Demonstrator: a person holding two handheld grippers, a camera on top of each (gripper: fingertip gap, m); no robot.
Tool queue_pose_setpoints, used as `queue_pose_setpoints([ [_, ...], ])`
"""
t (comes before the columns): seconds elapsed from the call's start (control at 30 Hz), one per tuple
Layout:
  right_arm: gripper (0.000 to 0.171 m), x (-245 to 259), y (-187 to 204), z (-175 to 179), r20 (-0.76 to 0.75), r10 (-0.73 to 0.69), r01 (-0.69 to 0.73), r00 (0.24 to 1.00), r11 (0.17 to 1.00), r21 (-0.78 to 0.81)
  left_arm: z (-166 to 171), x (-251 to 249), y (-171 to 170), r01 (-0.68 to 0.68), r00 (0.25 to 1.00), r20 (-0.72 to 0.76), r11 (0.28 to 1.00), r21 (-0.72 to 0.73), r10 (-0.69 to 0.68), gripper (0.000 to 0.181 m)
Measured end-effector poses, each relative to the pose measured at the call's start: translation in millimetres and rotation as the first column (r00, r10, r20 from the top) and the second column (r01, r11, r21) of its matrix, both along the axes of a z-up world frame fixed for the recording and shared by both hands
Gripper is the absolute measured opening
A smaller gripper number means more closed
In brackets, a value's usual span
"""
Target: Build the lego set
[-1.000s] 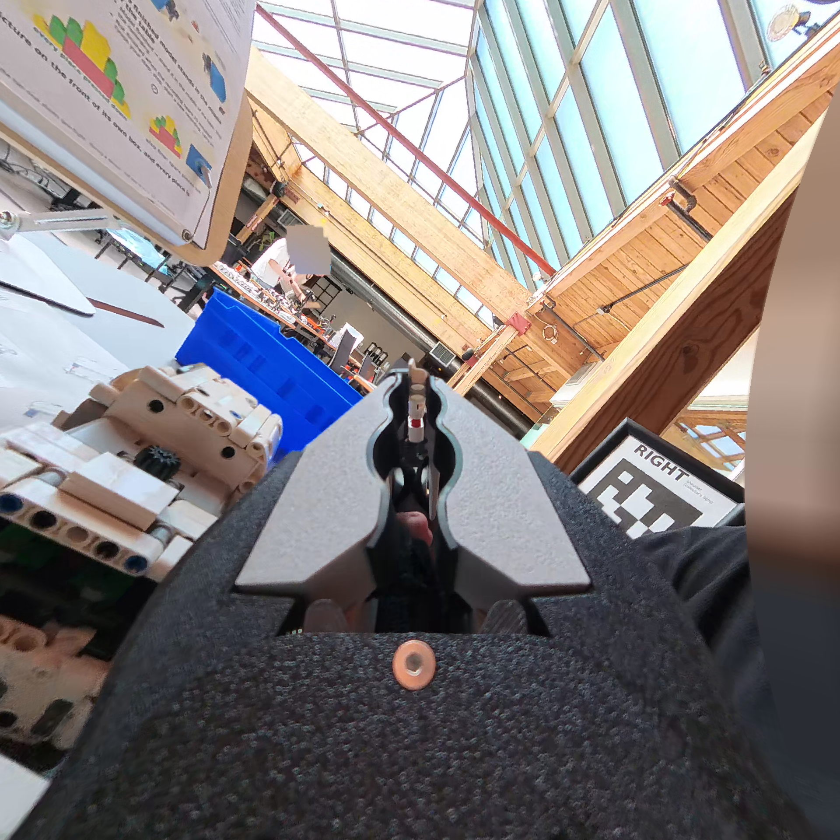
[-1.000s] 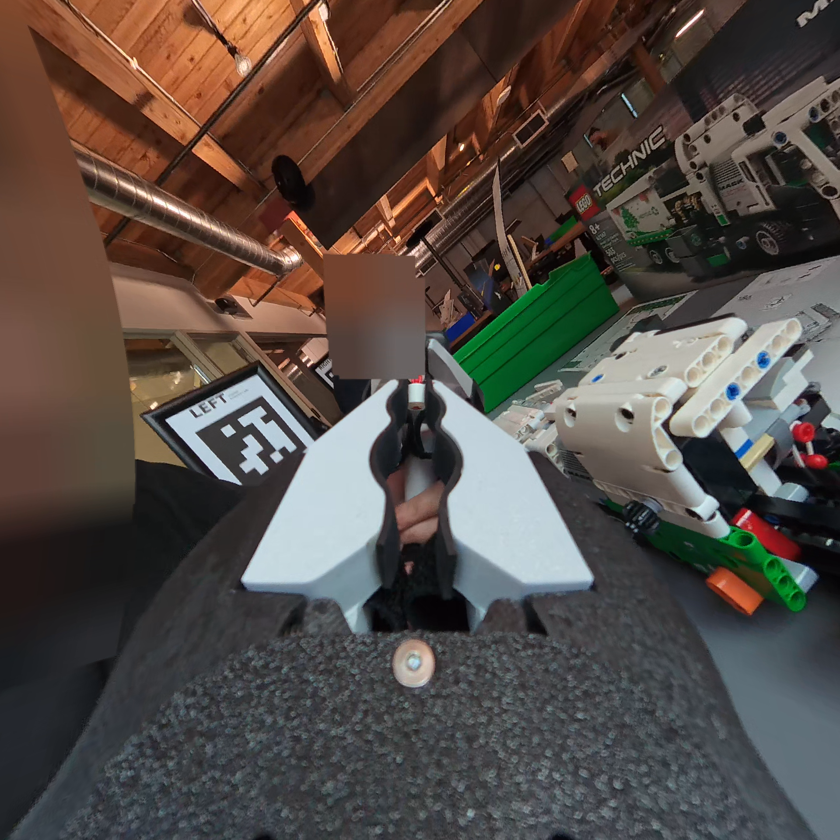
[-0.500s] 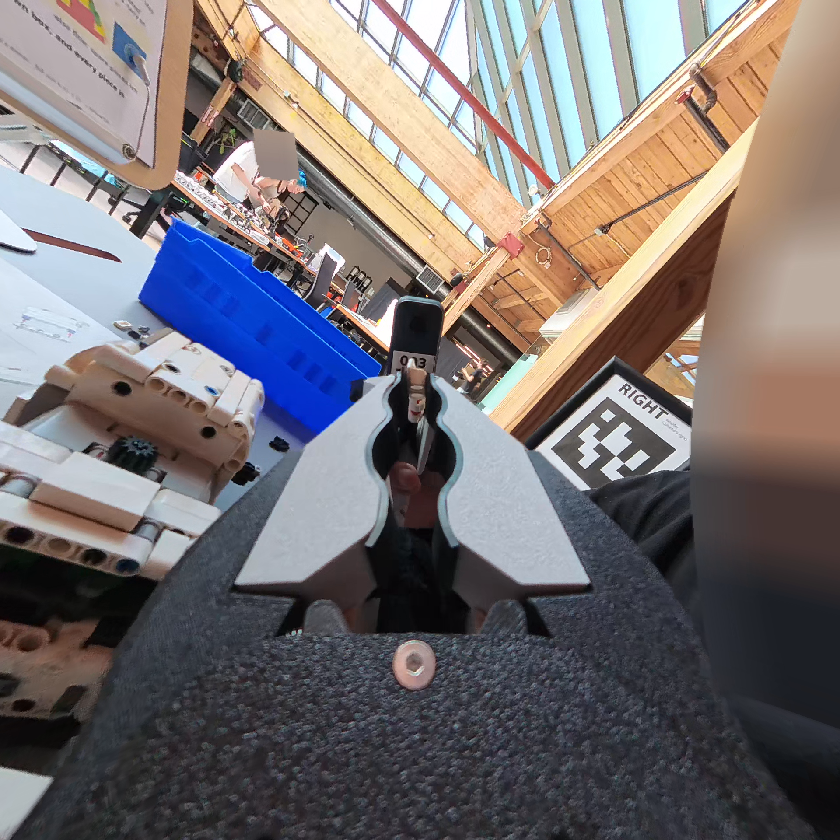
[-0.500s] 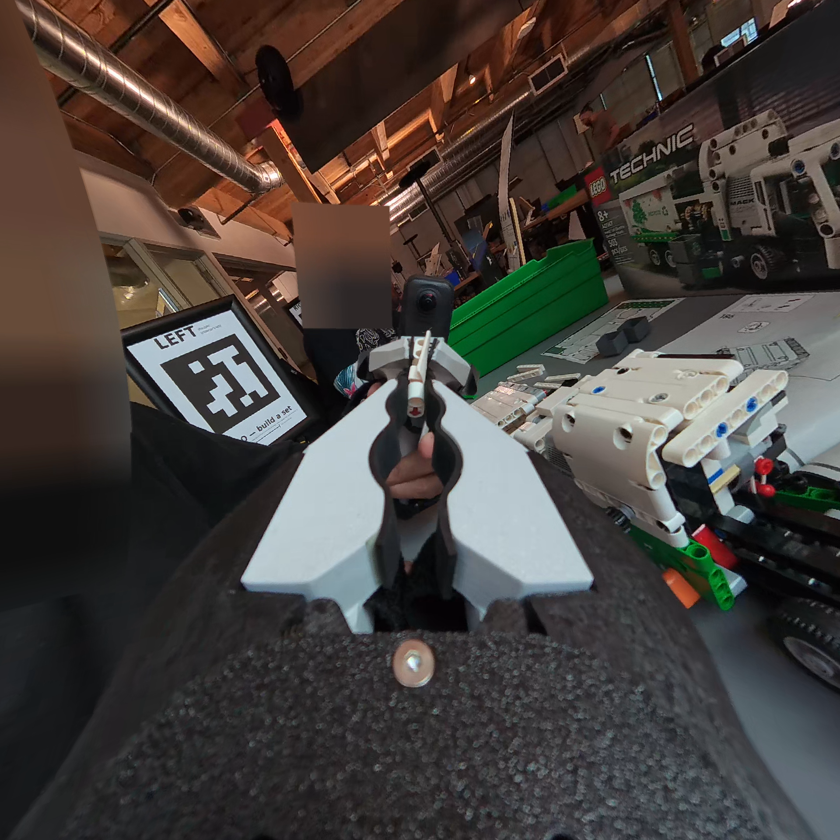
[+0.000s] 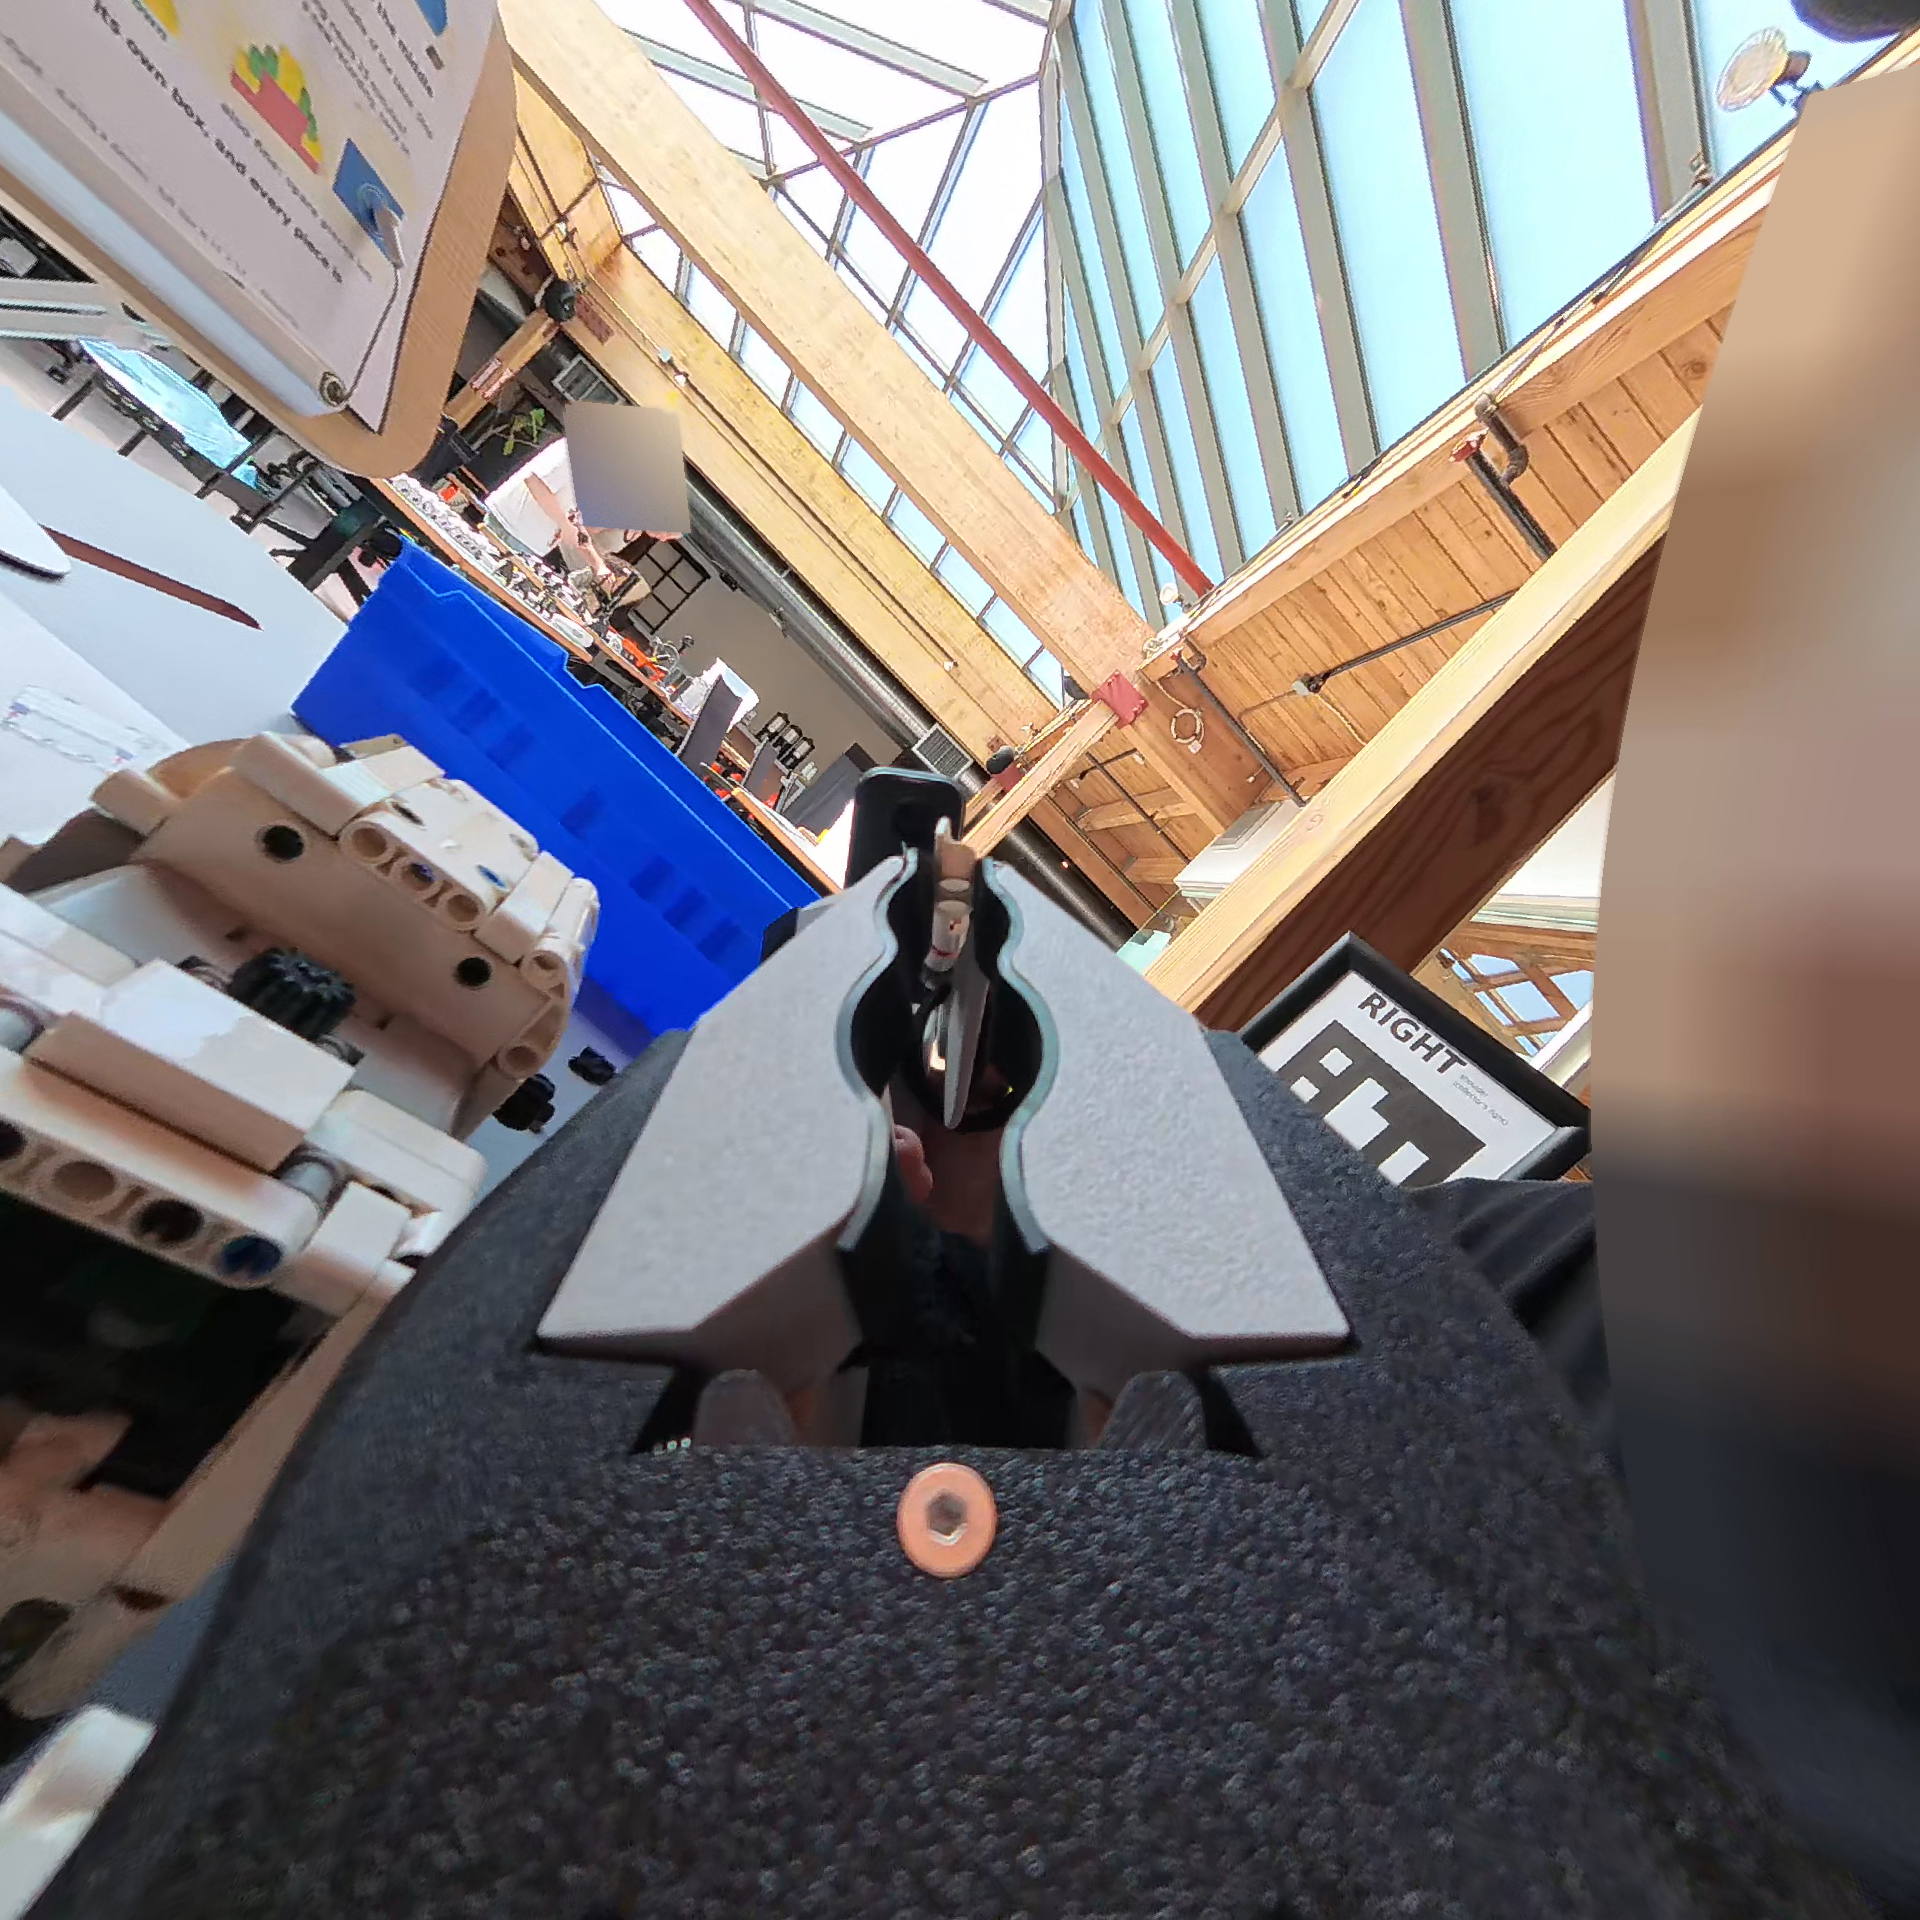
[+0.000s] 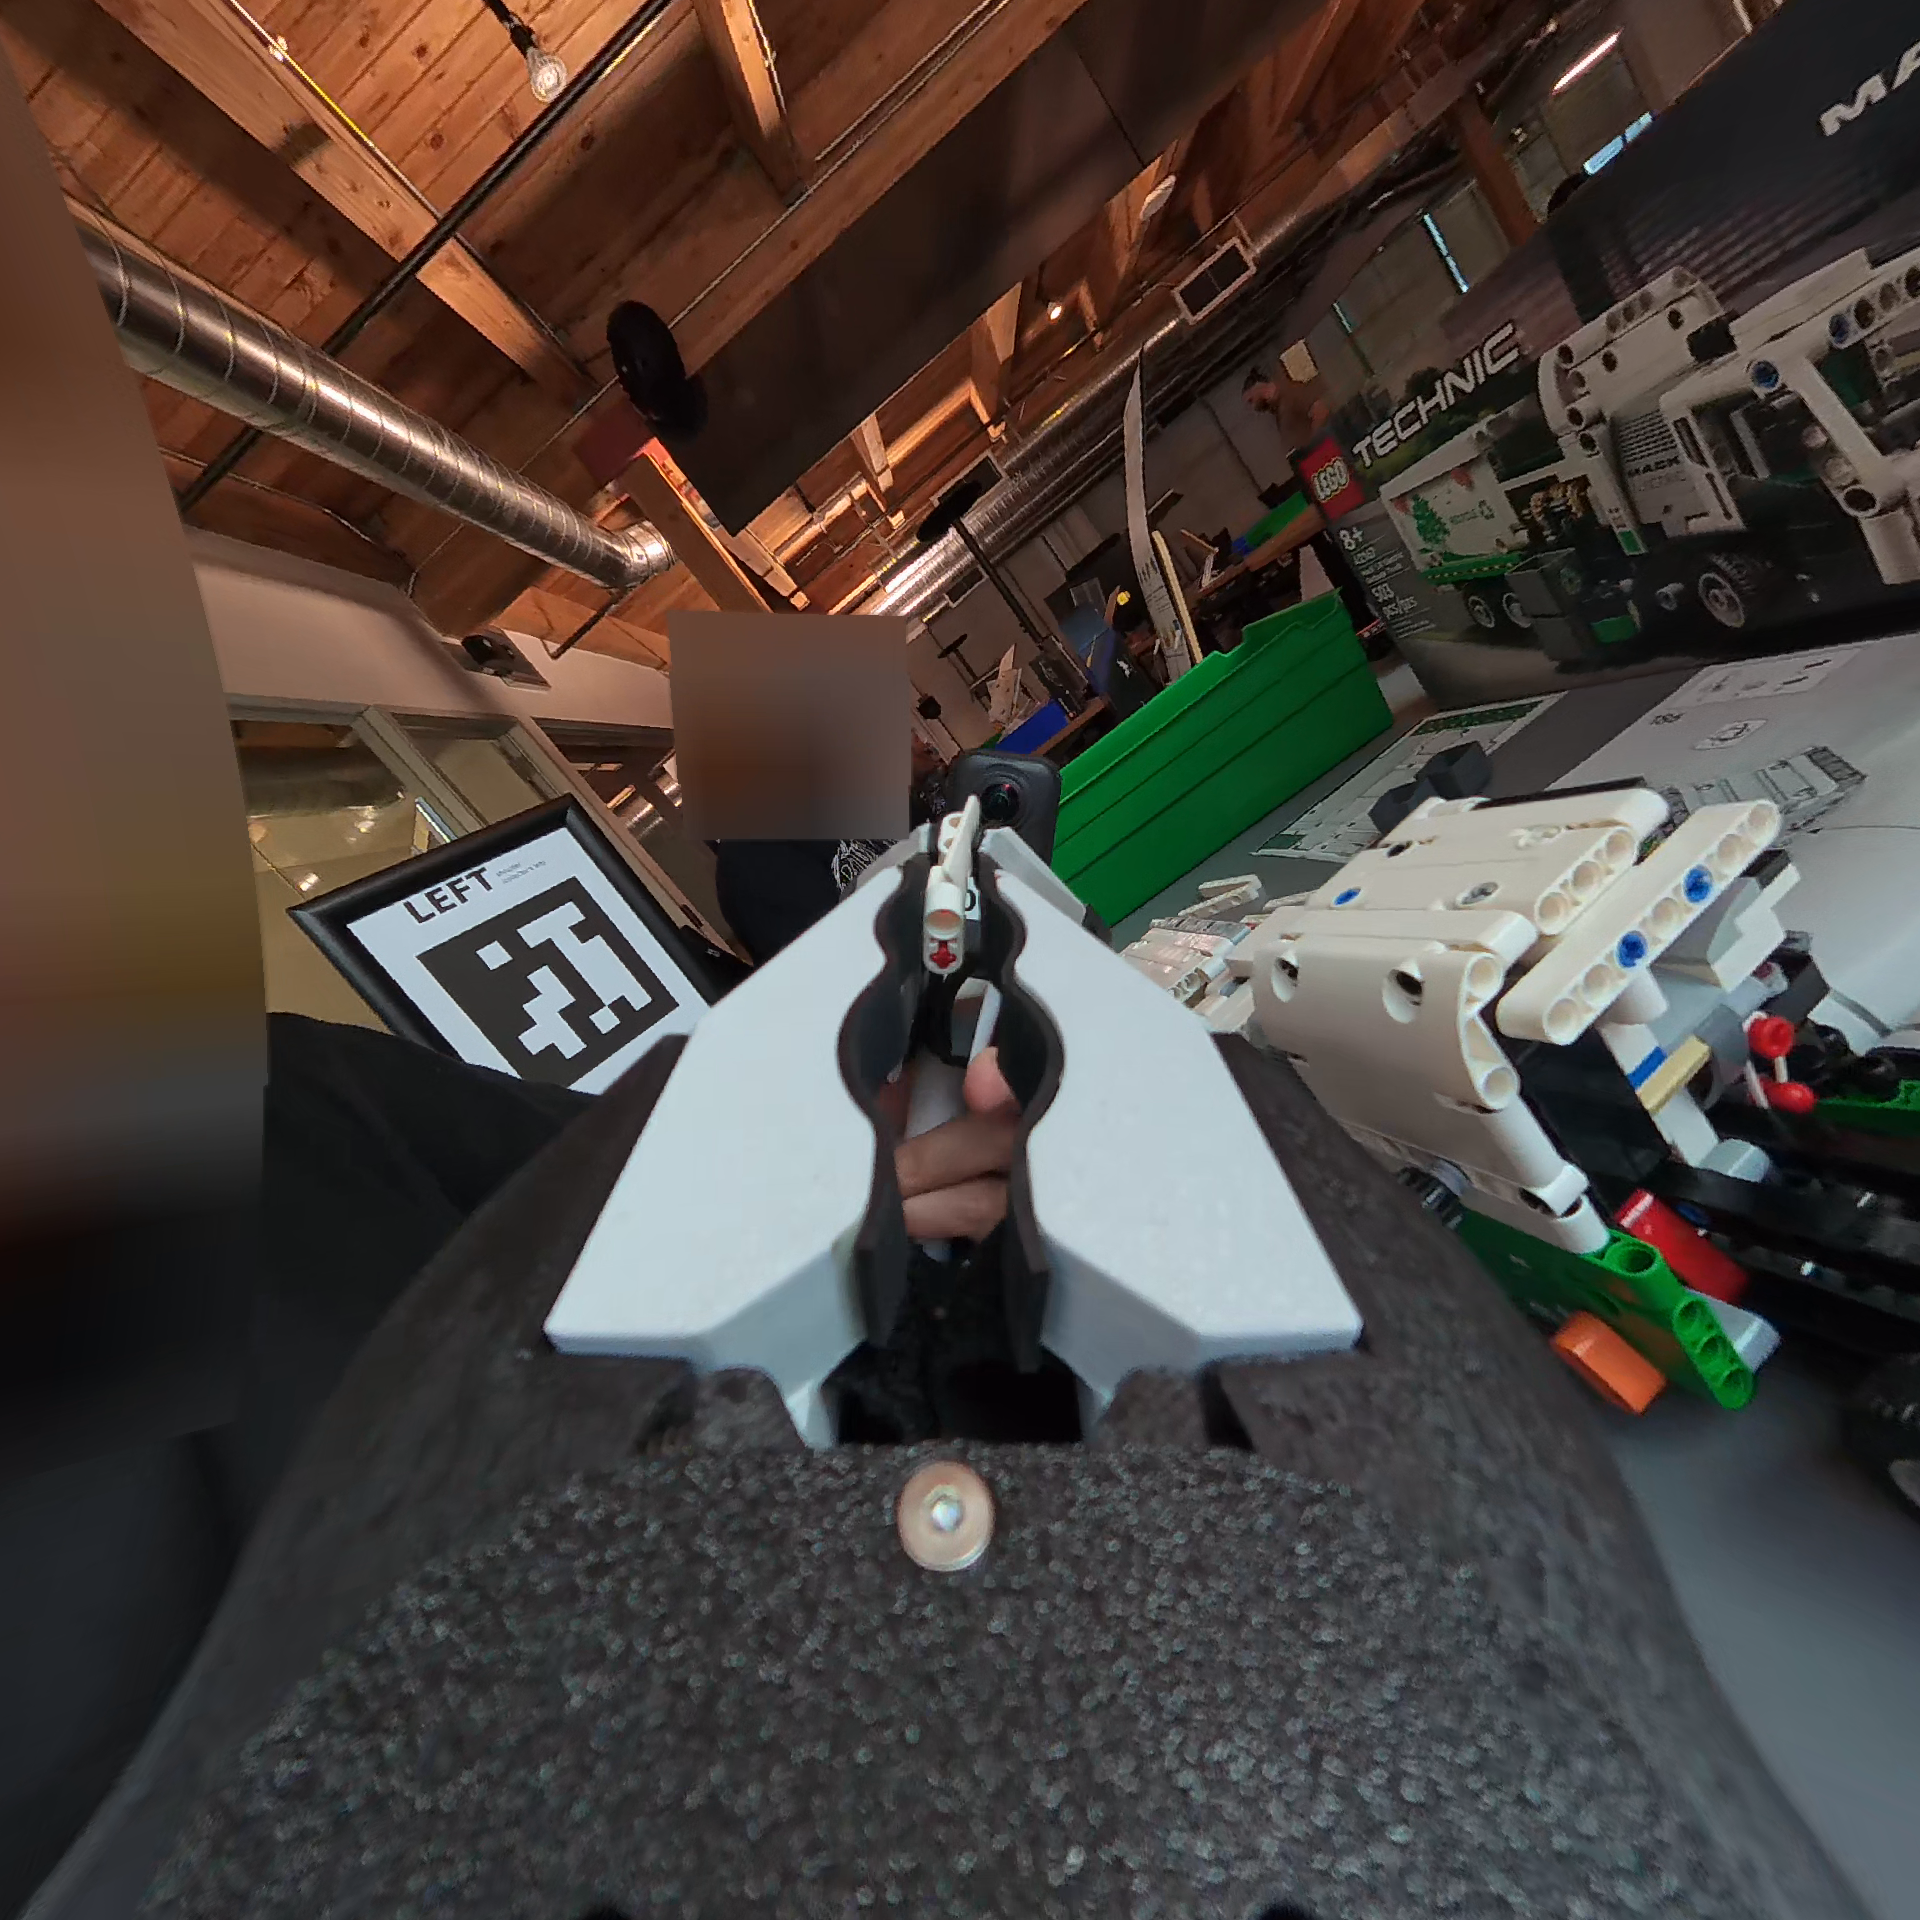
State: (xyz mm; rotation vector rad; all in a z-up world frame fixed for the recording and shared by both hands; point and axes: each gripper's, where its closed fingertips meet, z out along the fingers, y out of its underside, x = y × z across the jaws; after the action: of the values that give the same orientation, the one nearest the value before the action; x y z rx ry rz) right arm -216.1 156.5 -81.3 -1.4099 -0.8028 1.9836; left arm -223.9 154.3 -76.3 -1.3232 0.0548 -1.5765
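My two grippers face each other, tip to tip, above the table. A small white lego piece (image 5: 951,906) with a red axle end sits between the tips of my left gripper (image 5: 948,883), which is shut on it. In the right wrist view the same piece (image 6: 945,914) stands tilted between the tips of my right gripper (image 6: 951,896), with a dark gap on each side, so that gripper is open around it. The partly built white truck model (image 5: 312,935) stands left of the left gripper. It also shows in the right wrist view (image 6: 1455,987), right of the right gripper.
A blue bin (image 5: 540,748) stands behind the model. A green bin (image 6: 1216,748), the set's box (image 6: 1662,468) and instruction sheets (image 6: 1714,727) lie at the back right. Framed marker cards (image 5: 1403,1081) (image 6: 520,956) and a person's dark sleeve are close by. Only a small space, under 4 cm, lies between the two pairs of fingers.
My right jaws have widened around the white piece, which now sits tilted between them. My left jaws have stayed shut on it. Both views have tilted a little.
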Motion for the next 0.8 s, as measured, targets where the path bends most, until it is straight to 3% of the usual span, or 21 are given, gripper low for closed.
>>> queue_pose_setpoints([
  [0.47,0.006,-2.2,3.2,0.4,-0.039,-0.009,0.007,0.999,0.999,-0.053,1.4,-4.1,5.7,-0.033,0.999,0.018,0.999,-0.019,0.034,0.004],
  [0.8,0.020,-3.2,6.5,-3.8,-0.017,-0.011,0.010,1.000,0.998,-0.056,4.6,-10.8,6.4,-0.048,0.999,0.026,0.999,-0.014,0.048,0.004],
])
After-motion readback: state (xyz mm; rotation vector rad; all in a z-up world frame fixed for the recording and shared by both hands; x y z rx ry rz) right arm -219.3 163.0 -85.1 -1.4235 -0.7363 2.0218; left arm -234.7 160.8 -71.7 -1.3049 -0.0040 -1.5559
